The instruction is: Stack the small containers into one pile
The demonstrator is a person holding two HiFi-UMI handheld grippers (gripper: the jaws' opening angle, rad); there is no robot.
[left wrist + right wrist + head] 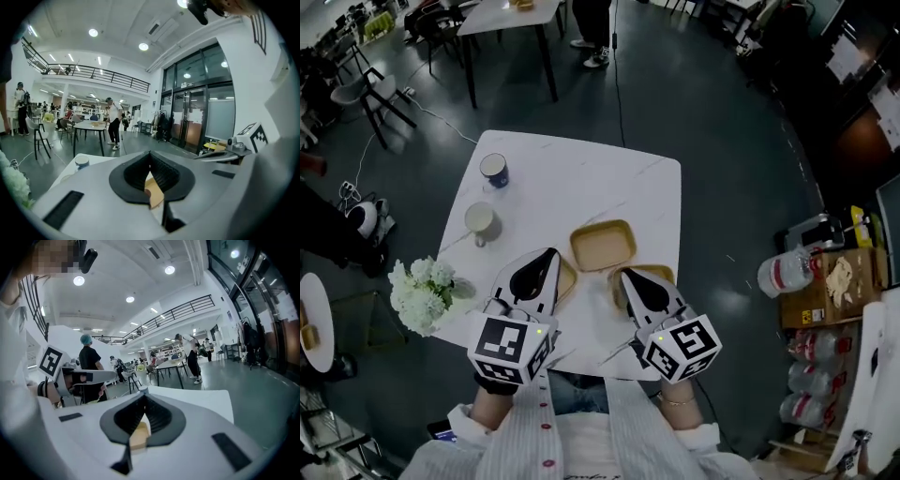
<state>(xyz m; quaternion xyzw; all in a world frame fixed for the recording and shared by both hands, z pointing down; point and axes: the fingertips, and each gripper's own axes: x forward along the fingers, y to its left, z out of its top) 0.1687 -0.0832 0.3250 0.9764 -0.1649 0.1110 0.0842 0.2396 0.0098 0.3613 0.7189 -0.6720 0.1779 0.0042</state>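
Note:
Three shallow tan containers lie on the white marble table point(581, 173). One container point(603, 246) sits in the open at the middle. A second container point(567, 279) lies partly under my left gripper point(549, 255), and a third container point(656, 276) lies partly under my right gripper point(625, 275). Both grippers hover over the table's near part with their jaws together and nothing held. In the left gripper view the left gripper point(150, 154) shows a strip of tan container point(153, 191) below its shut jaws. The right gripper point(144, 397) likewise shows a tan container point(138, 434) beneath it.
A blue paper cup point(494, 170) and a white mug point(480, 221) stand at the table's left side. White flowers point(422, 292) are at the near left corner. Chairs, another table point(508, 19) and people stand beyond; boxes and bottles point(811, 281) are at the right.

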